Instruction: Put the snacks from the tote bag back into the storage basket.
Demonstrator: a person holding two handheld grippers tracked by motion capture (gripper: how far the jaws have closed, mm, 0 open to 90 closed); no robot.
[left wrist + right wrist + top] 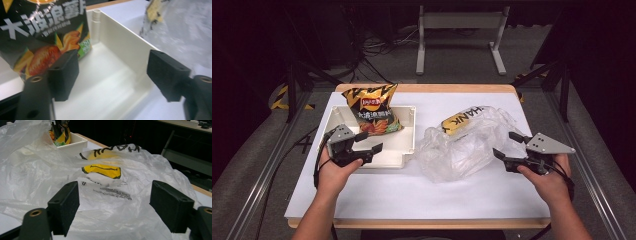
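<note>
Chip bag (373, 113): stood upright and leaning against the far wall of the white tray (408, 150), its lower end inside the tray; seen close in the left gripper view (47, 37), just beyond the left jaw.
White tray: set on the left half of the table (412, 195), its bare floor seen between the left gripper's jaws (105, 82).
Left gripper (371, 142): held over the tray's near left corner, pointed toward the chip bag; the jaws are spread wide apart, and nothing is clamped between them.
Plastic bag (462, 150): a clear, crumpled bag laid on the right half of the table, just beside the tray; black print is seen on it in the right gripper view (112, 192).
Yellow packet (455, 123): lodged inside the plastic bag toward its far end, seen through the film (105, 170).
Right gripper (507, 145): held at the right edge of the plastic bag, pointed into it; the jaws are parted wide, film is seen in front of them, and no pad is seen pressed on it.
</note>
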